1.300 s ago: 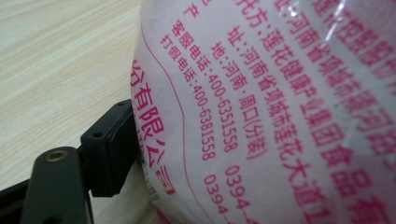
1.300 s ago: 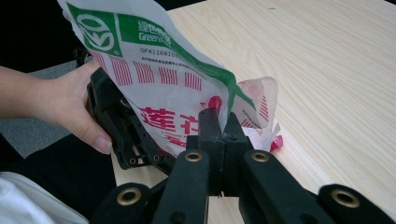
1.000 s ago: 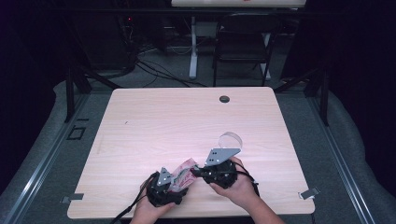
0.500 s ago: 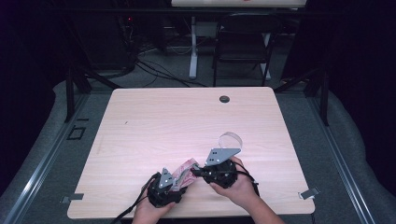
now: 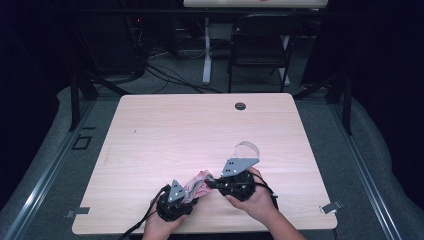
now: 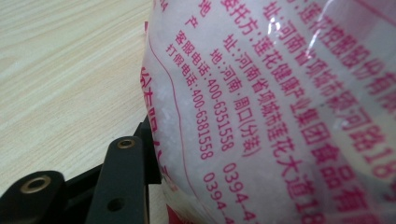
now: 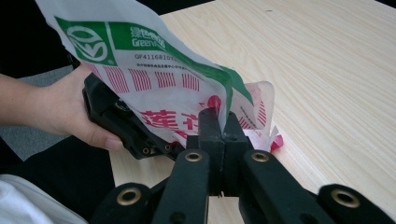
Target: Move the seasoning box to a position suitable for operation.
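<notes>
While both hands are sitting at the table's near edge, we're seeing this:

Bag: we're looking at a plastic food bag (image 5: pixel 196 183), white with red and green print and pale granules inside, hanging between the two grippers at about 6 o'clock on the table (image 5: pixel 165 130).

Left gripper: we're spotting the left gripper (image 5: pixel 186 196) at roughly 7 o'clock of the bag. In the left gripper view the bag (image 6: pixel 280 112) is bulging right against the one black jaw we can see, and the jaws have just been closing with the bag between them. Whether the pads are pressing yet, we're not able to tell.

Right gripper: we're seeing the right gripper (image 7: pixel 223 128) with its jaws pinched together on the bag's crumpled edge (image 7: pixel 163 88). It's sitting at 3 o'clock of the bag in the high view (image 5: pixel 209 181).

Left hand: in the right gripper view we're catching the left hand (image 7: pixel 60 112) wrapping around its gripper's body at 9 o'clock.

Clear disc: we're noticing a small see-through round piece (image 5: pixel 247 149) lying on the wood at 12 o'clock of the right gripper, just beyond its grey plate.
</notes>
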`<state>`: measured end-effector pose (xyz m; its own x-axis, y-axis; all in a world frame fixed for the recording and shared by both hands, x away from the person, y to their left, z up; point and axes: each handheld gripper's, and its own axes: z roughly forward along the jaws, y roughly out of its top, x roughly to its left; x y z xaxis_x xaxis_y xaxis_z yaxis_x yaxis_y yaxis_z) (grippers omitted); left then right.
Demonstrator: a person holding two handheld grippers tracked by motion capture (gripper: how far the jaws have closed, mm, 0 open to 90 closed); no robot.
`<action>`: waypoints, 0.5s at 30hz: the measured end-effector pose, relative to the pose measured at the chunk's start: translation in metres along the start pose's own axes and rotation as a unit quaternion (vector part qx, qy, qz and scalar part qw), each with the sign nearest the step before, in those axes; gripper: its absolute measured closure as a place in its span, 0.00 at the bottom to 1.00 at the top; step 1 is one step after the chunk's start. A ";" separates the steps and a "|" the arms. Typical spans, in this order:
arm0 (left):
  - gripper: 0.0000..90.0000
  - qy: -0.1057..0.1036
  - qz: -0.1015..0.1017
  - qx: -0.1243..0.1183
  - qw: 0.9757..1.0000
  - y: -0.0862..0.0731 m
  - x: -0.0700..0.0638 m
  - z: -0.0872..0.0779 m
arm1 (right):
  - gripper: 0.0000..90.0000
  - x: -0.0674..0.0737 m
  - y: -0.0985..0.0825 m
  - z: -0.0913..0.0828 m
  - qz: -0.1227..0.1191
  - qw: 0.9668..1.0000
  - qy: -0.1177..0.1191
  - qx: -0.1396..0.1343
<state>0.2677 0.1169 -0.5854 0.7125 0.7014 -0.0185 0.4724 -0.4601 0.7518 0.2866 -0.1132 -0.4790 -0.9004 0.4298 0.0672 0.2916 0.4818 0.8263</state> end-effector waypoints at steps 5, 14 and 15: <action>0.63 0.006 0.007 0.002 1.000 0.003 -0.002 -0.001 | 1.00 -0.002 -0.001 -0.003 0.000 1.000 0.000 -0.004; 0.64 0.036 0.025 0.008 0.999 0.009 0.000 -0.010 | 1.00 -0.002 -0.002 -0.005 0.002 1.000 0.003 -0.016; 0.64 0.040 0.021 0.006 0.999 0.009 0.001 -0.010 | 1.00 -0.002 -0.002 -0.005 0.003 1.000 0.005 -0.016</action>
<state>0.2677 0.1188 -0.5720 0.6885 0.7222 0.0655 0.4497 -0.4961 0.7428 0.2867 -0.1190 -0.4780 -0.9019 0.4250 0.0774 0.2868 0.4549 0.8431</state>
